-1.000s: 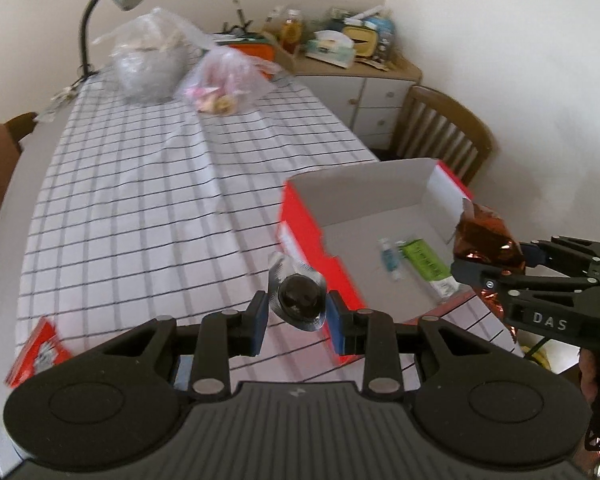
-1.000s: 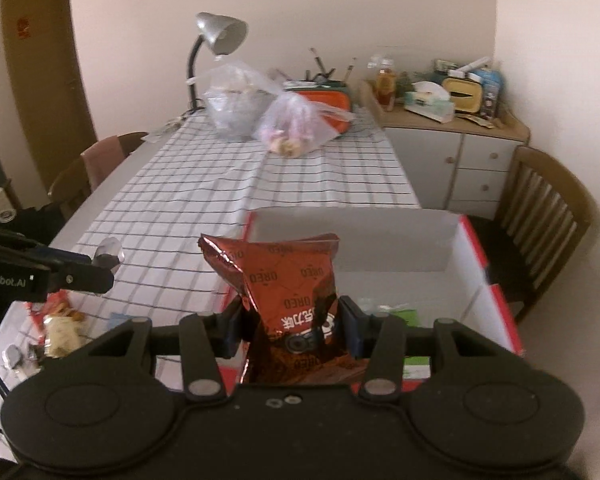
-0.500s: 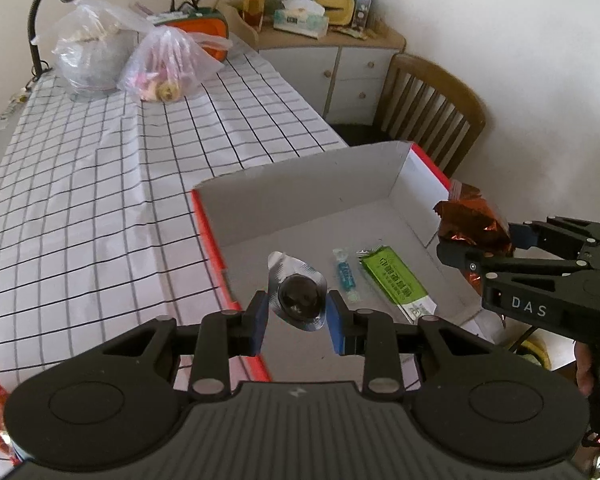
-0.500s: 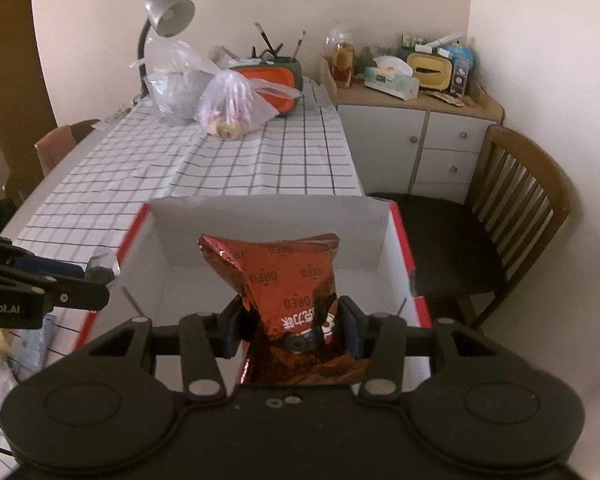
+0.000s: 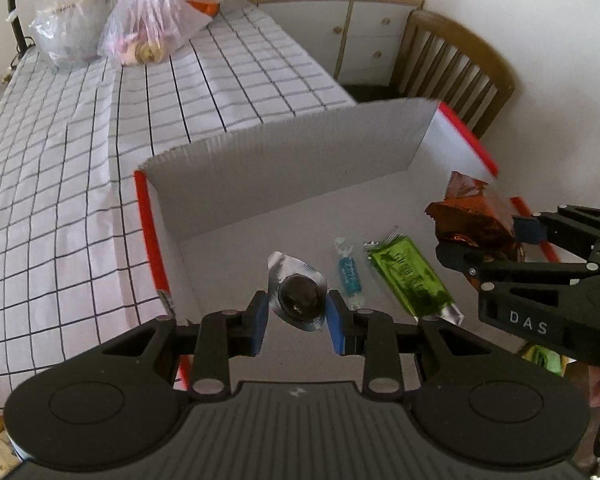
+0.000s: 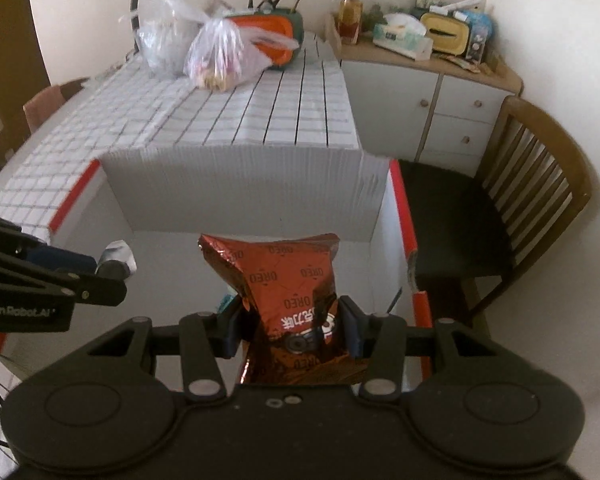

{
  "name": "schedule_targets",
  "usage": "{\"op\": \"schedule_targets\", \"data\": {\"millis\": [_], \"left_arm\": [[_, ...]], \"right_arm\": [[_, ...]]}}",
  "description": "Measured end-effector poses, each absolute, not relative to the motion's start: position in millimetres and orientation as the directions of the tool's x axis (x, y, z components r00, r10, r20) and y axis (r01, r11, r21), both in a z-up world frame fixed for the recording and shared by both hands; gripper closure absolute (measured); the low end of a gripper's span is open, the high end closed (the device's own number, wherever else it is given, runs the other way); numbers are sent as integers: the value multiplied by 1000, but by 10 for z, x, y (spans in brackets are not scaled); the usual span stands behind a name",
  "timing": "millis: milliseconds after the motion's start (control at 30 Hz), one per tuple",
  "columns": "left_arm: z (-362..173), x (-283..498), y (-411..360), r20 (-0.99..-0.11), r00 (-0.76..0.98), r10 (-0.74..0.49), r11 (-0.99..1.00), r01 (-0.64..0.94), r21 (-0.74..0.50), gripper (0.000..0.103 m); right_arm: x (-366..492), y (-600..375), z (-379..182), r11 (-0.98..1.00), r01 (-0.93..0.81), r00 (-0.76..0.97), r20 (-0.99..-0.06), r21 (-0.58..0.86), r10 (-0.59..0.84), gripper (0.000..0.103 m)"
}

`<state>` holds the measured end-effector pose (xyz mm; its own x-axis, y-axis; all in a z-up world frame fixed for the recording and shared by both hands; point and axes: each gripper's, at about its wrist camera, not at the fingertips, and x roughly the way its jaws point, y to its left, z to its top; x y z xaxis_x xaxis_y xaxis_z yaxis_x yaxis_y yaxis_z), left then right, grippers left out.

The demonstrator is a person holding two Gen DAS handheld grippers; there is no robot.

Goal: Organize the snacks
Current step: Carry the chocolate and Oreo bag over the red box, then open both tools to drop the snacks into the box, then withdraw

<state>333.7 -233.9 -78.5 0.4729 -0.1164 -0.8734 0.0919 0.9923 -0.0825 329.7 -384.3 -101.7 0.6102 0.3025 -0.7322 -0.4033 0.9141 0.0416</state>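
I have two tools in play, each clamped on one snack. My left tool (image 5: 296,312) pinches a silver-wrapped dark candy (image 5: 300,298) above the box (image 5: 284,184); my right tool (image 6: 292,330) grips a brown Oreo bag (image 6: 284,280) over the same box. Only the left view shows two snacks on the box floor: a blue candy (image 5: 349,272) and a green packet (image 5: 408,276). Beyond the box, two plastic bags (image 5: 156,28) sit on the tabletop (image 5: 72,160).

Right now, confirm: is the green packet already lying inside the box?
Yes, the green packet lies flat on the box floor beside a blue candy.
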Motion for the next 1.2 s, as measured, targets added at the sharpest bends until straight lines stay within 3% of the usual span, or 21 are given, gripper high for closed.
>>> {"op": "schedule_targets", "data": {"millis": [633, 900, 1000, 1200], "left_arm": [[-1145, 3519, -2503, -925, 374, -71, 995, 97, -37, 69], [-1053, 3427, -2469, -912, 397, -100, 993, 92, -69, 65], [-961, 3347, -2441, -898, 422, -128, 991, 96, -96, 59], [-739, 3163, -2374, -863, 483, -151, 988, 103, -115, 56]], "right_arm": [[3415, -3749, -1303, 888, -459, 539, -788, 20, 296, 54], [3305, -3782, -1260, 891, -454, 552, -773, 35, 312, 46], [3243, -3819, -1174, 895, -444, 567, -758, 49, 323, 40], [3033, -3922, -937, 896, -438, 605, -712, 77, 357, 37]]}}
